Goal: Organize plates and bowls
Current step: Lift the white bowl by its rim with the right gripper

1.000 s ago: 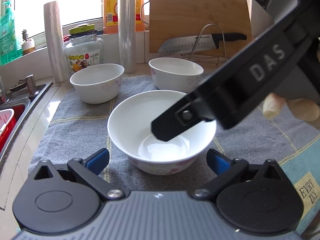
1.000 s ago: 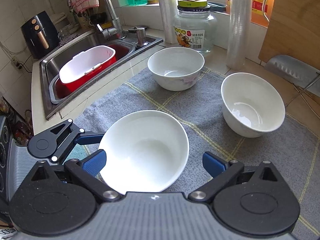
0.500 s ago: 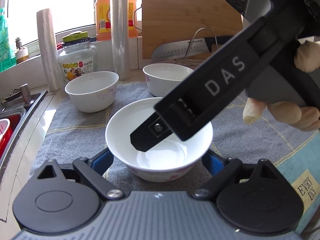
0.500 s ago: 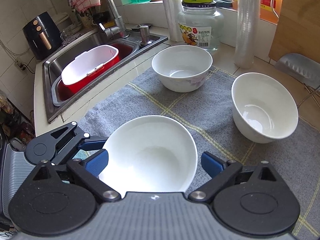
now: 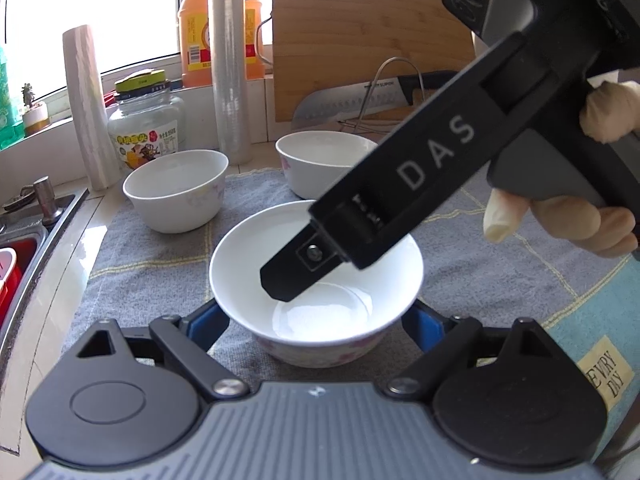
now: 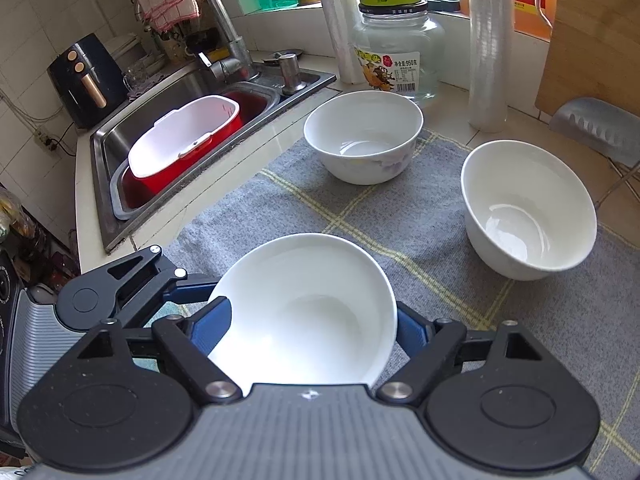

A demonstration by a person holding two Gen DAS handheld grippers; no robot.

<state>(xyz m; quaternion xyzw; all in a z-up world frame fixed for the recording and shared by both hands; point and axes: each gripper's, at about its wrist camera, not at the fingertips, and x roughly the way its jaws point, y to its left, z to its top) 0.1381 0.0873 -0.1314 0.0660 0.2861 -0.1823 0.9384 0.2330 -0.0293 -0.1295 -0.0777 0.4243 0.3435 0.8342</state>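
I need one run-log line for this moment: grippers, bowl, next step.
left gripper: closing around near bowl | right gripper: closing around same bowl | near bowl: on grey cloth | next: probably lift

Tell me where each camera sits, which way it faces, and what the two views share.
Left wrist: on the left tongs, angled down across the grey cloth toward the window; its blue pads flank the near bowl, jaws closing; the right tongs and a gloved hand cross it.
Right wrist: on the right tongs, steeper, facing the sink; jaws closing around the near bowl; the left tongs show at left.
Shared: the near bowl, both far bowls, glass jar.
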